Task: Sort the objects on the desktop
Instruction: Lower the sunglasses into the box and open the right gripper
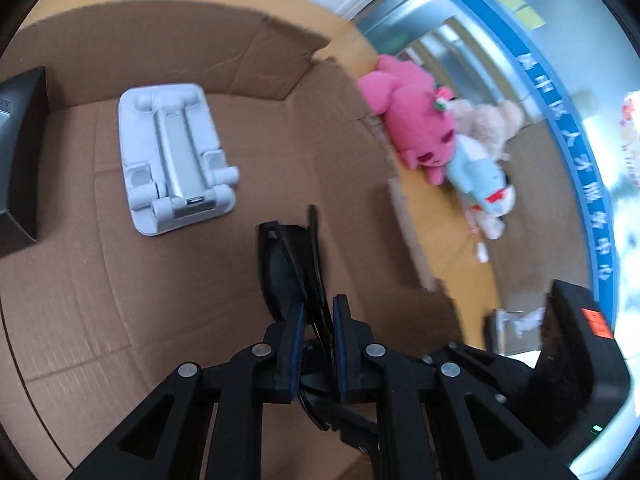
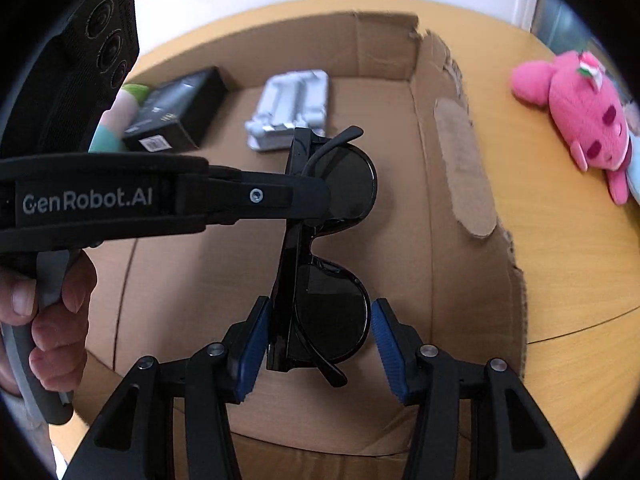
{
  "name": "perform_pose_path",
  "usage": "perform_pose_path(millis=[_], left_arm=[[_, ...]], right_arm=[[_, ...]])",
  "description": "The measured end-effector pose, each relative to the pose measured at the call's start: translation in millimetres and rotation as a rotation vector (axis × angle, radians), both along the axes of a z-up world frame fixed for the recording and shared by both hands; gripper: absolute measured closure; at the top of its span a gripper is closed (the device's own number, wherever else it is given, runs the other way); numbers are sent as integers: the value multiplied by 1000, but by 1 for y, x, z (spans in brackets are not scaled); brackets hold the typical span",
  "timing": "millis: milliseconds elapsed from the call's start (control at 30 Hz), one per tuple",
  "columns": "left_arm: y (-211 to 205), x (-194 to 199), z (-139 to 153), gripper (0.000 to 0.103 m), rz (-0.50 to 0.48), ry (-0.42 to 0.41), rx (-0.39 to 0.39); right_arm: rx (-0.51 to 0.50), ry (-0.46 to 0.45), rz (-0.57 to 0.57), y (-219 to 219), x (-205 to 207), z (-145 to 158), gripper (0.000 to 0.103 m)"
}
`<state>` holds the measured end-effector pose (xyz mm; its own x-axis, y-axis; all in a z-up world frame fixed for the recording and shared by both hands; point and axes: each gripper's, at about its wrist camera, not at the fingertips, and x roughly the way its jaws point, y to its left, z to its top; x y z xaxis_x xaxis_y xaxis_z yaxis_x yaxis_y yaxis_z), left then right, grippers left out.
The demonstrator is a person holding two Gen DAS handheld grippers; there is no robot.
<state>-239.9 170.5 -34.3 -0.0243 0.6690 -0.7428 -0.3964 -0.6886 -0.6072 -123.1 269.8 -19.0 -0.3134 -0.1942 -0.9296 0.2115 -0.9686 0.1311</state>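
Black sunglasses (image 2: 332, 240) hang over the open cardboard box (image 2: 400, 56). My left gripper (image 1: 316, 312) is shut on the sunglasses (image 1: 288, 264); in the right wrist view it (image 2: 316, 200) comes in from the left and pinches the upper lens. My right gripper (image 2: 320, 332) is open, its blue pads either side of the lower lens; the left pad looks close to the frame, the right pad apart. A white folded phone stand (image 1: 172, 156) lies on the box floor, also in the right wrist view (image 2: 292, 108).
A black carton (image 2: 176, 108) and a green-and-pink soft item (image 2: 120, 108) lie at the box's far left. A pink plush (image 2: 580, 116), a blue plush (image 1: 480, 180) and a beige plush (image 1: 496, 120) lie on the yellow table (image 2: 560, 280) right of the box.
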Motion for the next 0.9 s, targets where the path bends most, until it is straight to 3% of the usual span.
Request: perform_pose_path(millis=[200,300,333,367,533,633,767,900], left_arm=[[-2,-1,-11,89,24,-28,7],[-9,3,-4,68,37,-38,-10],[-13,5,1,56,49,-25,-5],[-19,8,7,53,61,-3,4],[-57,26,46,53,112,133,-17],[-93,37,66,53,182,222,-56],[-136,49,80,51,260,272,-63],[-159,60,81,51,272,282,-75]], right_arm=[[-16,-29,-3,2,-1,-1,55],[16,22,32,-1,9,14,55],[32,47,49,-3,12,20,55],[42,77,67,-4,16,27,55],[-32,112,122,-7,10,50,55],[-69,69,177,-19,-7,49,56],[-133,-50,257,-44,-26,31,59],[-92,-150,235,-57,-43,4,60]])
